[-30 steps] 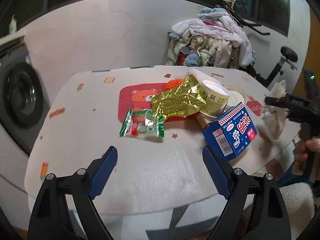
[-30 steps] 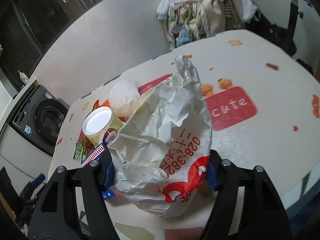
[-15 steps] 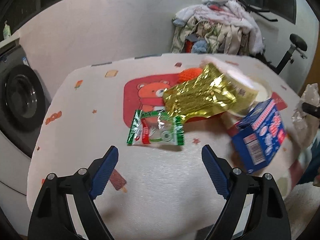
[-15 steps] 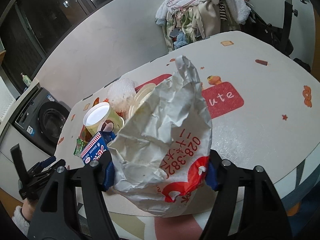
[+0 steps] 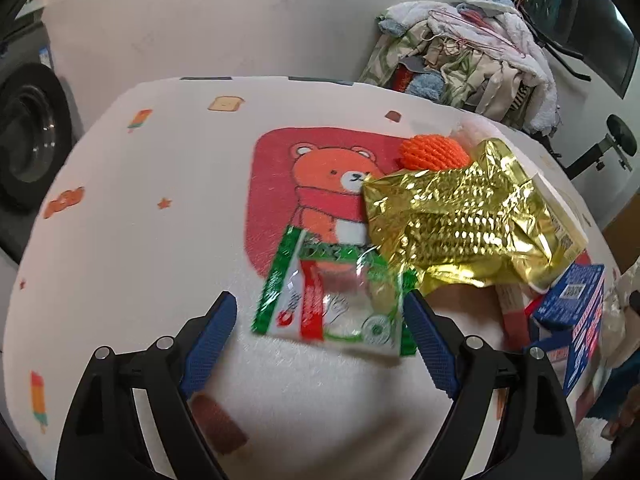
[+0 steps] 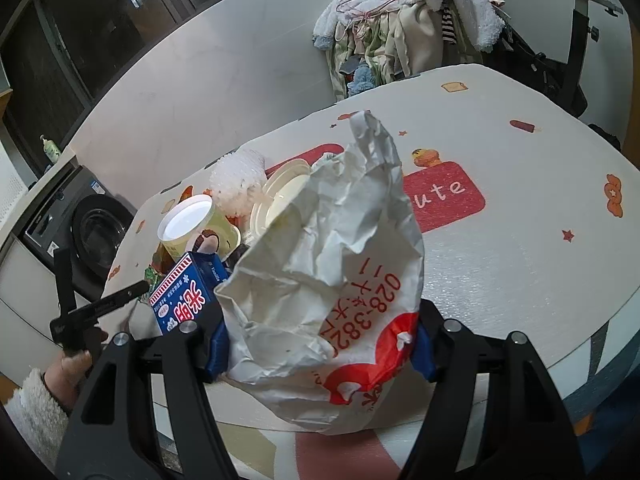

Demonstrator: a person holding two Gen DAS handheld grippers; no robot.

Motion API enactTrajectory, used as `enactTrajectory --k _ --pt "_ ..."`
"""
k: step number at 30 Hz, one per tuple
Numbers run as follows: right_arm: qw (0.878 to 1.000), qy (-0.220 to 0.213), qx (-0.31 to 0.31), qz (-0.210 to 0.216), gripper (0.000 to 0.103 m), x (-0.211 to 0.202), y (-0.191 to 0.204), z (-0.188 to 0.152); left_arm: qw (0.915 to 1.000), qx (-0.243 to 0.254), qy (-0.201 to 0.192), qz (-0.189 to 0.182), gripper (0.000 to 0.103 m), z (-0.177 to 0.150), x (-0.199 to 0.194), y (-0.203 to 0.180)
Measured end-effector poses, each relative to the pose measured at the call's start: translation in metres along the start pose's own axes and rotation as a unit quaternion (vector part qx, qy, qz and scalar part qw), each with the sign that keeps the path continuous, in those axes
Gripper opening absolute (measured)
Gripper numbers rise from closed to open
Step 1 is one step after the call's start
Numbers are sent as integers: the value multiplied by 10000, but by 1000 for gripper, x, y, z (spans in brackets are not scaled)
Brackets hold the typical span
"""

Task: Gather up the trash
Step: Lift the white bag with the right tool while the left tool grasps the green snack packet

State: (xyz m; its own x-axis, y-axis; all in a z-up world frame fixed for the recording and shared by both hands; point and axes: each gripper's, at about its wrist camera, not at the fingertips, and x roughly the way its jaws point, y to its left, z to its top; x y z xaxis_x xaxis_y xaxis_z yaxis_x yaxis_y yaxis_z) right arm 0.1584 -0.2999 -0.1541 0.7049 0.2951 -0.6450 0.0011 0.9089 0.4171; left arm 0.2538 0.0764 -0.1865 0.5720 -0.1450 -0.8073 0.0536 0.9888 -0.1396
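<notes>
My left gripper (image 5: 320, 324) is open, its blue pads either side of a green, red and clear snack wrapper (image 5: 332, 292) lying flat on the table. A crumpled gold foil bag (image 5: 464, 216) lies just beyond it, with an orange net ball (image 5: 434, 154) behind. A blue milk carton (image 5: 572, 320) stands at the right. My right gripper (image 6: 320, 344) is shut on a crumpled white paper bag with red print (image 6: 332, 264) near the table's front edge. The left gripper (image 6: 100, 306) shows at the left of the right wrist view.
The table (image 5: 140, 200) has a white cartoon-print cover. A yellow cup (image 6: 192, 232), a white lid (image 6: 280, 196) and a white foam net (image 6: 236, 176) sit behind the carton (image 6: 184, 296). A washing machine (image 6: 88, 236) stands left, a clothes pile (image 5: 472, 60) behind.
My left gripper has moved forward and down, so the green wrapper now lies between its open fingers. The right gripper keeps hold of the paper bag and has shifted slightly.
</notes>
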Motion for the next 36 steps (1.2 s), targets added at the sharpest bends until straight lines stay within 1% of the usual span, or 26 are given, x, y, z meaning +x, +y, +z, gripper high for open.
enactTrajectory --k 3,5,7,8,11,13,15,16,17,20,23,24,25,26,27,28,29,32,34,35,36 --pt "10000 25 9 -9 69 1 -2 -1 9999 84 128 -23 83 2 9 -4" --pt "10000 29 22 -9 69 1 -2 -2 9998 108 172 -10 72 0 11 -2" --pt "10000 32 23 -13 69 0 -3 -3 9998 101 181 50 47 -2 10 1" --pt "10000 33 18 -22 69 0 -2 -3 9998 90 180 95 42 -2 8 3" --pt "10000 36 -21 -14 69 -1 0 -3 9996 -170 168 -144 33 -3 -1 14" --pt "9999 13 -103 -34 69 -5 4 -3 9999 -29 141 -92 7 -5 -11 12" --pt "9999 -5 -141 -21 69 -8 7 -3 9998 136 105 -51 6 -8 -21 8" --pt "9999 -14 -144 7 69 -10 8 -4 9998 170 70 -94 3 -9 -26 7" --pt "9999 -20 -147 25 69 -12 9 -4 9997 187 49 -120 2 -11 -31 6" --pt "9998 -44 -190 56 69 -19 12 -8 9998 153 -31 -155 2 -15 -45 5" --pt "9996 -54 -253 65 69 -26 15 -12 9994 69 -60 -340 3 -19 -54 1" --pt "9996 -54 -267 59 69 -28 15 -14 9992 98 -59 -390 7 -20 -56 -3" --pt "9996 -54 -271 55 69 -29 15 -15 9989 137 -53 -434 23 -21 -56 -6" --pt "9996 -54 -268 50 69 -31 15 -16 9986 196 -63 -484 34 -22 -57 -10" --pt "9996 -51 -260 48 69 -32 14 -17 9981 309 -122 -524 51 -25 -58 -17" --pt "9996 -50 -257 46 69 -32 15 -17 9972 465 -190 -552 56 -28 -59 -24" --pt "9996 -50 -260 40 69 -33 15 -18 9954 720 -220 -592 57 -32 -58 -33" --pt "9996 -41 -295 -3 69 -33 14 -20 9894 1358 -216 -477 64 -42 -51 -53" --pt "9996 -21 -282 -24 69 -31 13 -21 9818 1851 -235 -345 69 -47 -44 -67" --pt "9996 -7 -266 -28 69 -30 12 -21 9787 2013 -235 -333 69 -48 -41 -71" --pt "9997 7 -253 -32 69 -28 11 -22 9742 2220 -243 -318 73 -49 -37 -77"
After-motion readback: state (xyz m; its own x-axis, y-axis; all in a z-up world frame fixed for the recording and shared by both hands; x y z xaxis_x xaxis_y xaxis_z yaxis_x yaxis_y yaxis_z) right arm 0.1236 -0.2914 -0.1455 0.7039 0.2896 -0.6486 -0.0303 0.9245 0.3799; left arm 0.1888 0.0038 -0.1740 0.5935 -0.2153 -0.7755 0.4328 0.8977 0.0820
